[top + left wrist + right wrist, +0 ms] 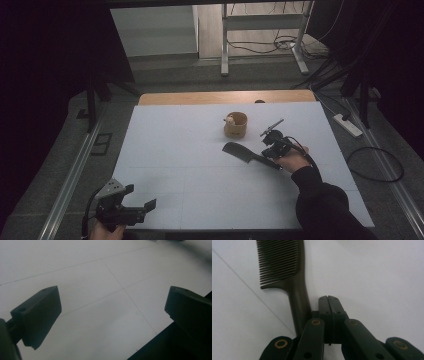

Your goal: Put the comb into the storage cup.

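A dark comb (pixel 240 151) lies flat on the white table top (pixel 180 150), right of centre, teeth end to the left. My right gripper (pixel 274 145) rests at the comb's handle end, held by a hand in a dark sleeve. In the right gripper view its jaws (pixel 328 298) are shut against each other with nothing between them, and the comb (pixel 280 262) lies just to their left, its handle running down beside the linkage. My left gripper (pixel 141 196) sits at the table's front left corner, wide open over bare board (pixel 112 297).
A small round wooden cup (pixel 235 124) with something pale inside stands just behind the comb. The board's front edge runs right beside the left gripper. On the floor to the right lie a power strip (pixel 347 125) and cables; a metal rail (pixel 70 175) runs along the left.
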A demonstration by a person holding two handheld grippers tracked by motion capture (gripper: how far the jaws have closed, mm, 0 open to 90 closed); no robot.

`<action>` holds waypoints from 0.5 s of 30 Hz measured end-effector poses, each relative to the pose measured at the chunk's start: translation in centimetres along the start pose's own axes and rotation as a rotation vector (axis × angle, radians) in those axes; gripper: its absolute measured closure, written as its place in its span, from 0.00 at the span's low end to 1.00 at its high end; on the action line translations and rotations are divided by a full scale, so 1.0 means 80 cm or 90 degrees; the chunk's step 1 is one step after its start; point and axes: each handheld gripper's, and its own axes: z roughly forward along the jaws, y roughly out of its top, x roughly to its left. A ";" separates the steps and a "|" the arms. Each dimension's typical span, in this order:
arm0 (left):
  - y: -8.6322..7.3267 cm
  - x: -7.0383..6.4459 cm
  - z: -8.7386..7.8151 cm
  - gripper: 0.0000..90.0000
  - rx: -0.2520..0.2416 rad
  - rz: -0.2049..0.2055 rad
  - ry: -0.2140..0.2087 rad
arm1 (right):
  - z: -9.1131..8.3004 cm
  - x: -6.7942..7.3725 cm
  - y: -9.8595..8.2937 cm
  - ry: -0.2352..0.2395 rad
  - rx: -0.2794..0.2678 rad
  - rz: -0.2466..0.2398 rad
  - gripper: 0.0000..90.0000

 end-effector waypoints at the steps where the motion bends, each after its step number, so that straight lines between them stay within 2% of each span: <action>1: 0.000 0.000 0.000 0.02 0.000 0.000 0.000 | 0.000 0.001 -0.001 0.003 0.000 -0.002 1.00; 15: 0.001 0.000 0.001 0.02 0.001 0.002 0.000 | -0.005 0.016 -0.008 0.017 0.007 -0.014 1.00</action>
